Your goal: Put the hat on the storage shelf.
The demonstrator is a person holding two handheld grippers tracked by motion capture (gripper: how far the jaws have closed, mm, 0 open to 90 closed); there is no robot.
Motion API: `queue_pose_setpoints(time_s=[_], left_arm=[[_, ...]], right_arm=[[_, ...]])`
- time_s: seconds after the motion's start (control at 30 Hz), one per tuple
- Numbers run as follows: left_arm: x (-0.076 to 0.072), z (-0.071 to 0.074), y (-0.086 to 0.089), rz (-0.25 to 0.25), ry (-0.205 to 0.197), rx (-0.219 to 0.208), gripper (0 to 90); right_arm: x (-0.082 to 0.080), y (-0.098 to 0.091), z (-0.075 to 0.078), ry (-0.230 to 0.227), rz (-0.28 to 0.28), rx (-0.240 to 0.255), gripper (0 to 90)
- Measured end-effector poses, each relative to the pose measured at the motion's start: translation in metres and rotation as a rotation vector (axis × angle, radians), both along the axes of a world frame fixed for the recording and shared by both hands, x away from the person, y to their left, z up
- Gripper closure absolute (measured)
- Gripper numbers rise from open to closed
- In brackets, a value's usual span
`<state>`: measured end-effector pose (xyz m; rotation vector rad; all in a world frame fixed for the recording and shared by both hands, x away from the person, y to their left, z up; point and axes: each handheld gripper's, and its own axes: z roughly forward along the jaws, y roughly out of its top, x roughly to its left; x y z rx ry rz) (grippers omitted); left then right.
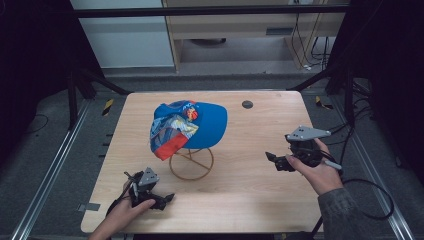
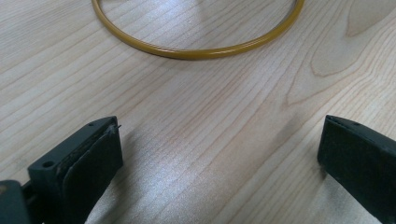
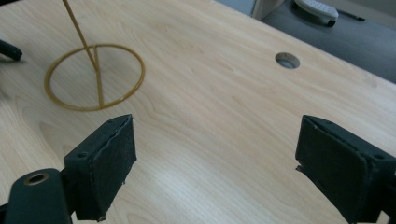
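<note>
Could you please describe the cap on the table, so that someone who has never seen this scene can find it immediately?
Start from the light wooden table and look at its middle, slightly to the left. A thin golden wire stand with a round ring base rises there, and the blue cap sits on top of it. It is the only cloth item, bright blue with colourful red and white patterned panels on its left.

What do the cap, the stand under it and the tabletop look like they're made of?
Cap: soft fabric, blue with a printed panel and red edge; it sags and folds, matte.
Stand: thin, stiff wire or rod with a glossy mustard-yellow coating, likely painted metal; a highlight runs along the ring.
Tabletop: pale wood or wood-look laminate, smooth satin, with visible grain lines.
</note>
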<state>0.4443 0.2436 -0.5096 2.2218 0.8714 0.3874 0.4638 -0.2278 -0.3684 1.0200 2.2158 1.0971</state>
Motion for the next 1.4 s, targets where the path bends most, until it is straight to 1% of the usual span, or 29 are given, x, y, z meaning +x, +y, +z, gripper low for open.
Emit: queue_pose_setpoints(time_s=[0.13, 0.47, 0.63, 0.73, 0.83, 0.93, 1.03, 1.1, 1.13, 1.2, 1.23, 1.3, 1.33, 1.4], left_arm=[[0.0, 0.0, 0.0, 0.0, 0.0, 0.0, 0.0], [0.0, 0.0, 0.0, 0.0, 0.0, 0.0, 0.0], [0.0, 0.0, 0.0, -0.001, 0.0, 0.0, 0.0], [0.0, 0.0, 0.0, 0.0, 0.0, 0.0, 0.0], [0.0, 0.0, 0.0, 0.0, 0.0, 0.0, 0.0], [0.0, 0.0, 0.0, 0.0, 0.0, -0.001, 0.0], [0.0, 0.0, 0.0, -0.001, 0.0, 0.0, 0.0], [0.0, 0.0, 0.0, 0.0, 0.0, 0.0, 0.0], [0.0, 0.0, 0.0, 0.0, 0.0, 0.0, 0.0], [0.0, 0.0, 0.0, 0.0, 0.0, 0.0, 0.0], [0.0, 0.0, 0.0, 0.0, 0.0, 0.0, 0.0], [0.0, 0.0, 0.0, -0.001, 0.0, 0.0, 0.0], [0.0, 0.0, 0.0, -0.001, 0.0, 0.0, 0.0], [0.0, 0.0, 0.0, 0.0, 0.0, 0.0, 0.0]], right_arm=[[-0.001, -0.002, -0.015, 0.019, 0.001, 0.001, 13.9], [-0.003, -0.002, -0.058, 0.094, -0.007, 0.006, 14.0], [-0.001, -0.003, -0.078, 0.118, -0.027, 0.02, 12.8], [0.002, -0.002, -0.093, 0.132, -0.047, 0.035, 12.0], [0.006, 0.001, -0.107, 0.155, -0.078, 0.064, 11.1], [0.01, 0.006, -0.122, 0.171, -0.106, 0.065, 10.7], [0.012, 0.011, -0.132, 0.19, -0.129, 0.062, 10.2], [0.012, 0.013, -0.138, 0.188, -0.141, 0.052, 10.3], [0.012, 0.015, -0.141, 0.179, -0.152, 0.053, 9.8], [0.012, 0.017, -0.143, 0.159, -0.16, 0.044, 9.6], [0.013, 0.018, -0.143, 0.159, -0.169, 0.041, 9.3], [0.013, 0.02, -0.143, 0.155, -0.186, 0.015, 8.2], [0.011, 0.022, -0.143, 0.148, -0.192, -0.01, 7.5], [0.01, 0.022, -0.143, 0.147, -0.207, -0.012, 7.3]])
